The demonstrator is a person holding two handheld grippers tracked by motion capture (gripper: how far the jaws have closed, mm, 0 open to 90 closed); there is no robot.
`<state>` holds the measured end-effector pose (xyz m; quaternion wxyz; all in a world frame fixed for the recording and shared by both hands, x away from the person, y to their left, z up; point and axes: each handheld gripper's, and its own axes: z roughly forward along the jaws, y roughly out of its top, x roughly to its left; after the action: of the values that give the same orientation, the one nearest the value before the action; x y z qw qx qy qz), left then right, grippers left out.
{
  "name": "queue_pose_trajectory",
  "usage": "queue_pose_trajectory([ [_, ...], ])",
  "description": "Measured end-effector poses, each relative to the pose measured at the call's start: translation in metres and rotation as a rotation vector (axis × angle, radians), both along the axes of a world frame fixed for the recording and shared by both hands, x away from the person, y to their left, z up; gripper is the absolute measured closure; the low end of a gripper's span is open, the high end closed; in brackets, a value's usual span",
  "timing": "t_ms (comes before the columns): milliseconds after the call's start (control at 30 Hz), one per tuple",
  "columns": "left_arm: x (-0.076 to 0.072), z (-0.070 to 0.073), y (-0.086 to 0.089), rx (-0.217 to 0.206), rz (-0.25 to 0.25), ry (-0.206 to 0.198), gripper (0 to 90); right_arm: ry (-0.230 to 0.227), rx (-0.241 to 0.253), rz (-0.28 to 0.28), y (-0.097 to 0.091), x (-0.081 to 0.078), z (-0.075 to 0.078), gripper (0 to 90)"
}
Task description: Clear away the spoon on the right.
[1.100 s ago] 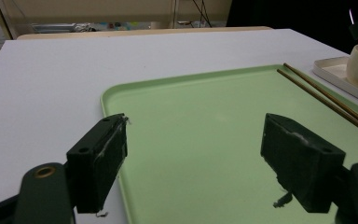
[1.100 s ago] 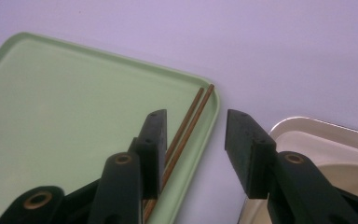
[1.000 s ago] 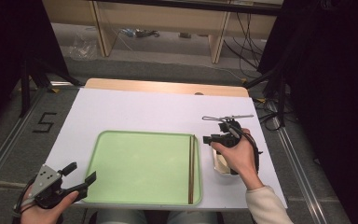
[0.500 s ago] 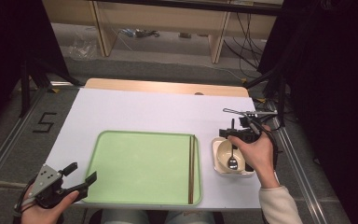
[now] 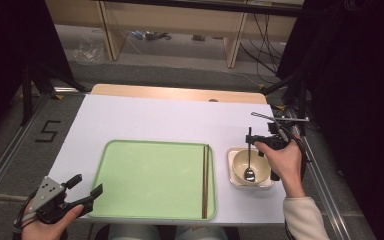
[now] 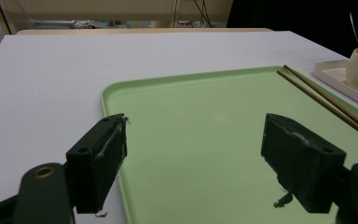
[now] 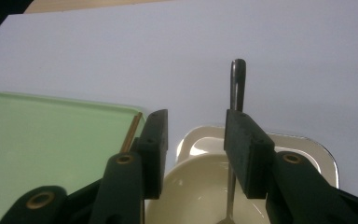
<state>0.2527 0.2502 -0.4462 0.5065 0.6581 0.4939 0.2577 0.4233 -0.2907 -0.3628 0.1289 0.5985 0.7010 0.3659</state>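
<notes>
Right gripper [image 5: 265, 142] released, hovering over cream round bowl [image 5: 250, 167] with metal spoon [image 5: 249, 160] near the bench's right edge; left gripper [image 5: 82, 192] released at front-left corner.

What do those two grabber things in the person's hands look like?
Both are black, each with two chunky, blocky jaws. The left gripper has a grey three-cornered plate with small dark dots on top. Its jaw arms have small brass-coloured rings at the joints, and white scuffs mark the pads. The right gripper trails black cables, and the hand holding it wears a pale sleeve.
</notes>
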Motion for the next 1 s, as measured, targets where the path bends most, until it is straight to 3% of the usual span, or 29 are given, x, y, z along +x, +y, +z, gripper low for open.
queue_pose_trajectory([
  [33, 0.001, -0.001, 0.000, 0.002, -0.006, -0.003, 22.0, 0.016, 0.012, -0.012, 0.000, -0.001, 0.001, 60.7],
  [67, 0.001, -0.001, 0.000, 0.004, -0.007, 0.000, 22.0, -0.023, -0.006, 0.009, -0.002, 0.002, -0.003, 60.2],
  [100, 0.001, -0.001, -0.001, 0.005, -0.005, 0.003, 22.0, -0.009, 0.003, 0.003, -0.002, 0.002, -0.002, 60.0],
  [133, 0.001, -0.001, -0.001, 0.006, -0.005, 0.003, 22.0, -0.033, -0.013, 0.014, -0.005, 0.004, -0.004, 59.7],
  [167, 0.001, -0.001, 0.000, 0.006, -0.004, 0.002, 22.0, -0.005, -0.003, -0.001, -0.005, 0.003, -0.003, 59.4],
  [233, 0.000, -0.001, 0.000, 0.002, 0.001, 0.003, 22.0, 0.006, 0.010, -0.013, -0.006, 0.005, -0.004, 59.2],
  [300, 0.001, -0.001, 0.000, 0.000, 0.002, 0.003, 22.0, -0.031, -0.024, 0.011, -0.010, 0.009, -0.009, 58.6],
  [333, 0.002, -0.001, 0.000, 0.000, -0.001, 0.003, 21.9, -0.009, -0.012, -0.007, -0.010, 0.009, -0.010, 58.4],
  [400, 0.003, -0.001, -0.002, 0.011, -0.014, 0.000, 22.0, -0.022, -0.024, 0.011, -0.012, 0.010, -0.013, 58.2],
  [433, 0.003, -0.001, -0.002, 0.011, -0.017, 0.001, 21.9, 0.018, -0.010, -0.033, -0.009, 0.008, -0.013, 57.9],
  [467, 0.003, 0.000, -0.002, 0.014, -0.018, 0.001, 21.9, -0.003, -0.023, -0.036, -0.009, 0.010, -0.016, 57.8],
  [500, 0.003, 0.000, -0.001, 0.009, -0.013, -0.003, 21.9, -0.012, -0.042, -0.002, -0.012, 0.012, -0.017, 57.7],
  [567, 0.003, 0.000, -0.002, 0.013, -0.018, -0.002, 21.9, -0.015, -0.046, -0.006, -0.012, 0.013, -0.019, 57.7],
  [600, 0.003, -0.001, -0.002, 0.010, -0.021, -0.001, 21.9, 0.019, -0.030, -0.034, -0.009, 0.012, -0.018, 57.8],
  [667, 0.002, 0.000, -0.001, 0.012, -0.023, -0.007, 21.9, -0.005, -0.061, -0.004, -0.013, 0.018, -0.022, 58.1],
  [733, 0.003, 0.000, -0.001, 0.014, -0.024, -0.006, 21.9, -0.010, -0.056, 0.010, -0.013, 0.022, -0.027, 58.9],
  [767, 0.003, 0.000, -0.002, 0.012, -0.022, -0.005, 21.9, -0.006, -0.050, -0.021, -0.011, 0.022, -0.028, 59.6],
  [800, 0.003, 0.000, -0.002, 0.012, -0.022, -0.004, 21.9, 0.030, -0.061, -0.011, -0.012, 0.023, -0.028, 60.4],
  [900, 0.003, 0.000, -0.002, 0.014, -0.020, -0.001, 21.9, 0.006, -0.056, 0.015, -0.014, 0.028, -0.033, 61.6],
  [1000, 0.003, 0.000, -0.002, 0.014, -0.017, -0.001, 21.9, 0.022, -0.063, 0.013, -0.013, 0.030, -0.033, 62.7],
])
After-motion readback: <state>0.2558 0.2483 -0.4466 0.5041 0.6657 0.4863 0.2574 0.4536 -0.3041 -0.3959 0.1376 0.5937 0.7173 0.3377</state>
